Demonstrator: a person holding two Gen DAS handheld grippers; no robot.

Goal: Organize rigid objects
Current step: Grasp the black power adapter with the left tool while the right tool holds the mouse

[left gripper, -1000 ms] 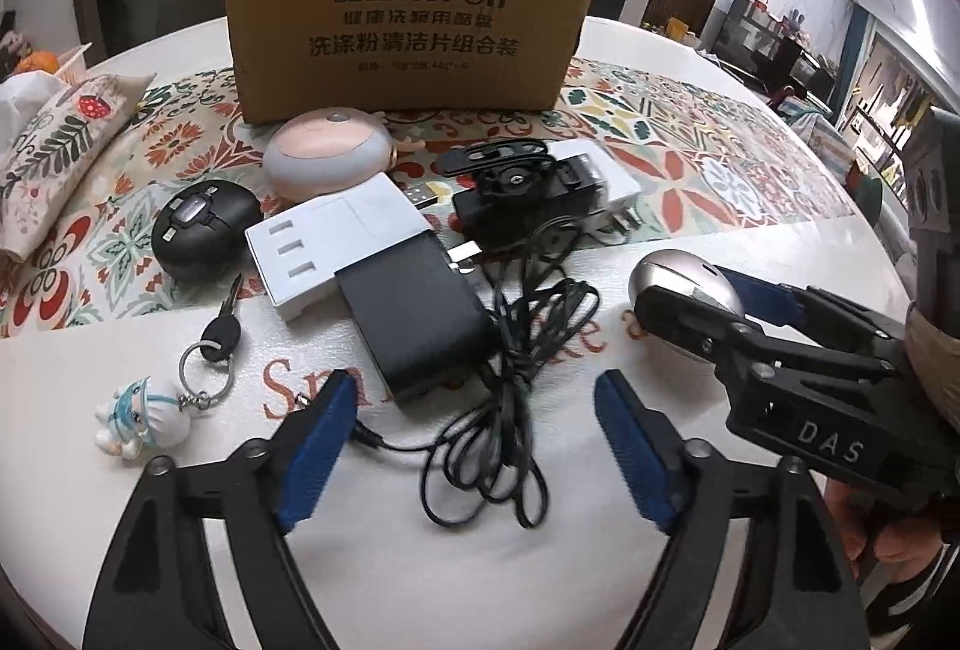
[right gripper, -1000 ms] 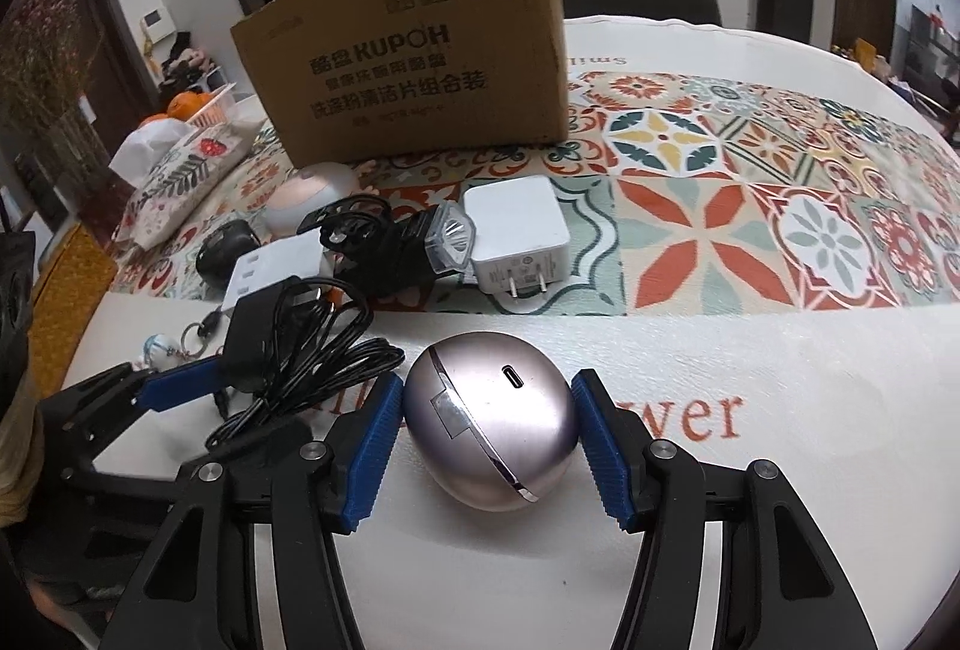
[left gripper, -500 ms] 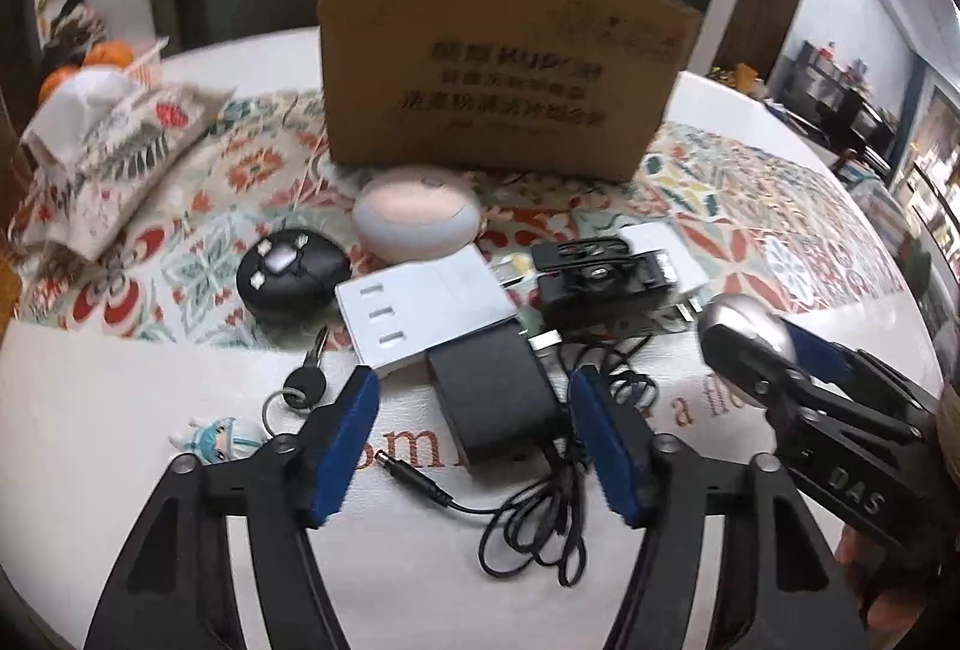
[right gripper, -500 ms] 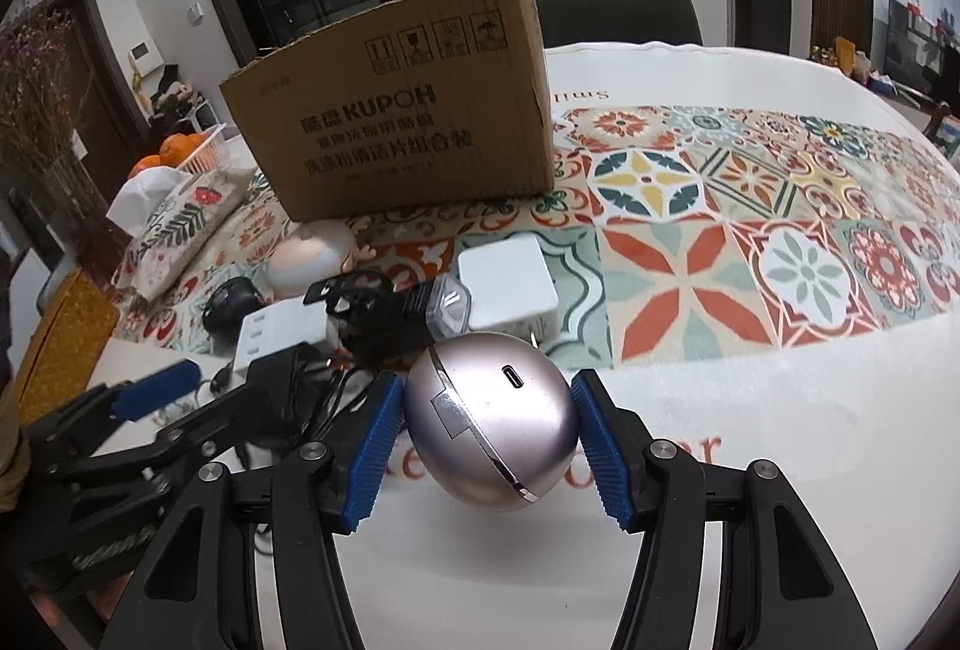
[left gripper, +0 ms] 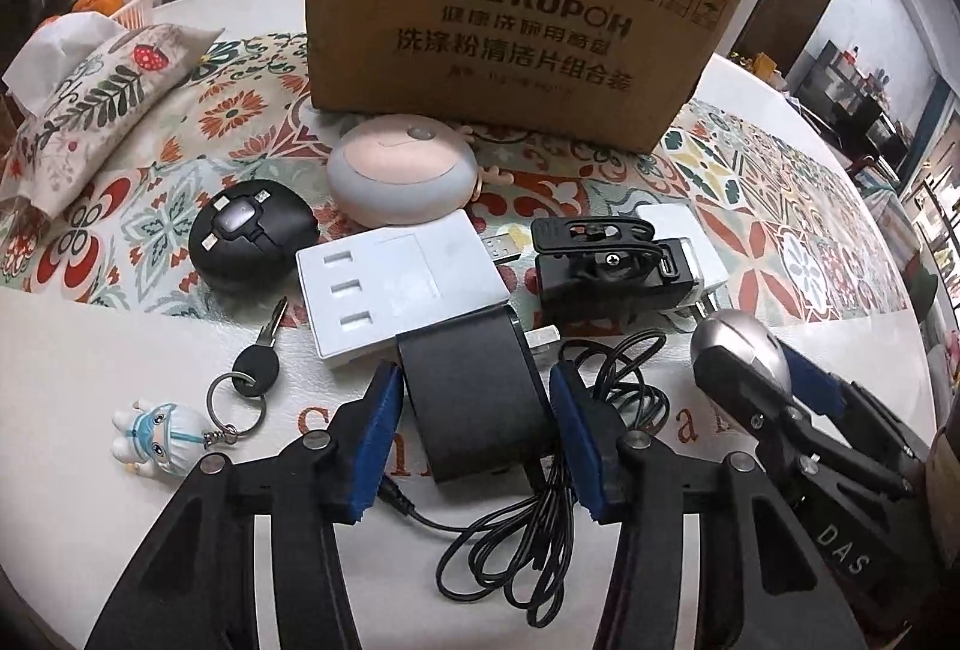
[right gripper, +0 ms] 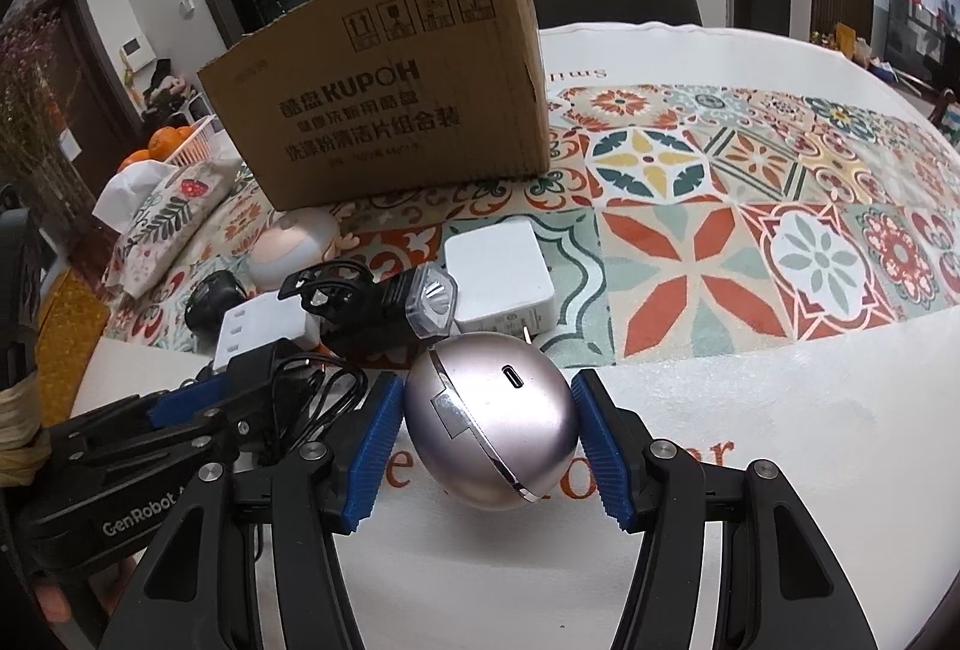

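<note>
My right gripper is shut on a silver egg-shaped case and holds it above the table; it also shows in the left wrist view. My left gripper stands open around a black power adapter, one blue pad close on each side. The adapter's black cable lies coiled under the gripper. The cardboard box stands at the back of the table.
Around the adapter lie a white charger block, a black clip light, a white plug, a black round cable reel, a pink-white oval device, and a key with a figurine. A tissue pouch lies far left.
My left gripper has moved forward and narrowed, so its pads now flank the black adapter. My right gripper has lifted the silver case off the table.
</note>
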